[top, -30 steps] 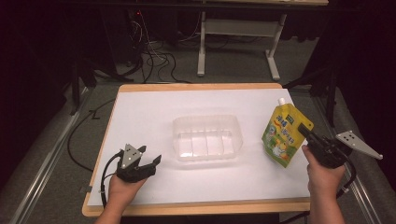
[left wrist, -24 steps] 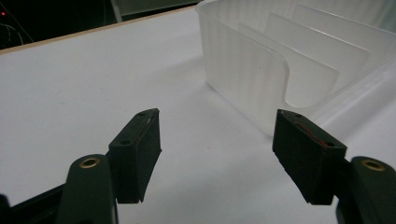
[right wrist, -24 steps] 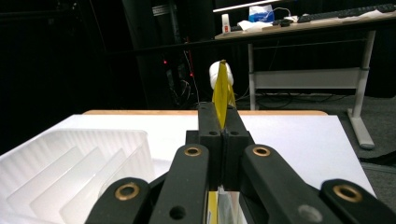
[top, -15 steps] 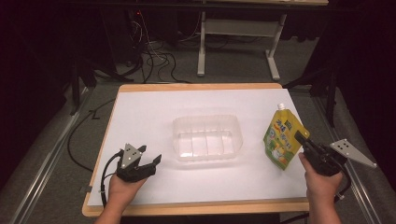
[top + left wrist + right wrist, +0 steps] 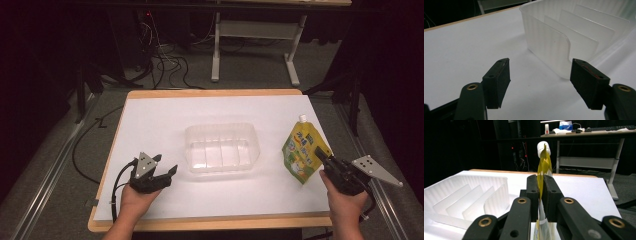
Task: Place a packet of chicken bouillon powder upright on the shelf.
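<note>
A yellow-green spouted pouch (image 5: 303, 150) with a white cap stands upright at the table's right edge. My right gripper (image 5: 321, 157) grips its near side edge. In the right gripper view the pouch (image 5: 544, 161) is seen edge-on, pinched between the two black pads (image 5: 533, 192). These jaws have just been opening a little, with the pouch still between them. My left gripper (image 5: 167, 164) rests open at the front left, nothing between its fingers. In its own view it (image 5: 540, 75) faces the near corner of a clear ribbed tray (image 5: 549, 42).
The clear plastic tray (image 5: 221, 147) with several inner dividers sits mid-table on the white sheet (image 5: 160, 120). The tray (image 5: 461, 195) lies left of the pouch. Beyond the table are desk legs (image 5: 215, 60) and floor cables (image 5: 165, 65).
My right hand has come down and slightly toward the front with the pouch, which now stands lower on the table. The left hand has not moved.
</note>
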Motion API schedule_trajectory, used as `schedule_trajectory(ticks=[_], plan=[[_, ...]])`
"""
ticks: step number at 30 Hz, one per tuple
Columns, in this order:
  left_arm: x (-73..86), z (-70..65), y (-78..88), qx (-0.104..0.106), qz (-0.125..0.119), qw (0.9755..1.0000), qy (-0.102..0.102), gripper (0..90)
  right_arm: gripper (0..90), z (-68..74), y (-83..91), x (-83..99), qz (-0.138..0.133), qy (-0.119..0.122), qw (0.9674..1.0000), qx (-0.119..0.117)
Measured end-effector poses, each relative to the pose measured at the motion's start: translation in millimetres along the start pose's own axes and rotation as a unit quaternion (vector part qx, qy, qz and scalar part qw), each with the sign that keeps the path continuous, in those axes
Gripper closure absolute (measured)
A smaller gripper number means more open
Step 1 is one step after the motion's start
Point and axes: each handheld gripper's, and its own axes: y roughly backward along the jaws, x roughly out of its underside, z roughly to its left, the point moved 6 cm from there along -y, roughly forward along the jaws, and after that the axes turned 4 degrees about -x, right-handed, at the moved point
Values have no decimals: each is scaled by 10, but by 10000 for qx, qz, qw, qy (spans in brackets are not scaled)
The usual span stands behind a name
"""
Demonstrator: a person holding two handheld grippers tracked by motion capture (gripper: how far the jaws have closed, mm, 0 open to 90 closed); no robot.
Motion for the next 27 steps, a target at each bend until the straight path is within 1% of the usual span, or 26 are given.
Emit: schedule_trajectory(ticks=[1,4,6,8,9,11,12,13,14,17,18,19,20,21,22,27], plan=[[0,0,0,0,0,10000,0,328,841,0,0,0,0,0,10000,0],[1,-5,-5,8,9,10000,-1,329,769,2,-33,38,119,17,9999,42],[1,-2,-3,7,5,10000,-2,329,701,7,-71,71,248,-3,9997,45],[2,1,0,5,6,10000,-10,328,644,14,-120,102,388,-19,9992,108],[2,1,0,5,6,10000,-10,328,644,14,-120,102,388,-19,9992,108],[3,-1,-2,15,6,10000,-13,329,603,24,-187,146,623,-66,9980,123],[3,-5,-4,19,7,10000,-18,329,602,29,-213,162,685,-83,9975,131],[3,-9,-6,27,9,10000,-19,329,616,34,-230,174,727,-84,9972,141],[1,-21,-11,37,2,10000,-24,330,663,40,-247,183,782,-119,9967,183],[-2,-48,-23,61,5,10000,-51,331,762,31,-256,196,842,-170,9960,229],[-2,-48,-23,61,5,10000,-51,332,762,31,-256,196,842,-170,9960,229],[-2,-61,-30,83,9,9999,-63,332,831,13,-253,201,838,-162,9959,304],[-3,-72,-37,91,19,9999,-79,333,863,4,-252,199,840,-161,9958,325],[-3,-85,-45,101,25,9999,-88,333,863,4,-252,199,840,-161,9958,325],[-2,-110,-61,128,40,9998,-118,333,900,-19,-248,197,828,-188,9956,395],[-11,-160,-94,188,23,9998,-115,336,900,-72,-238,158,691,-278,9963,423]])
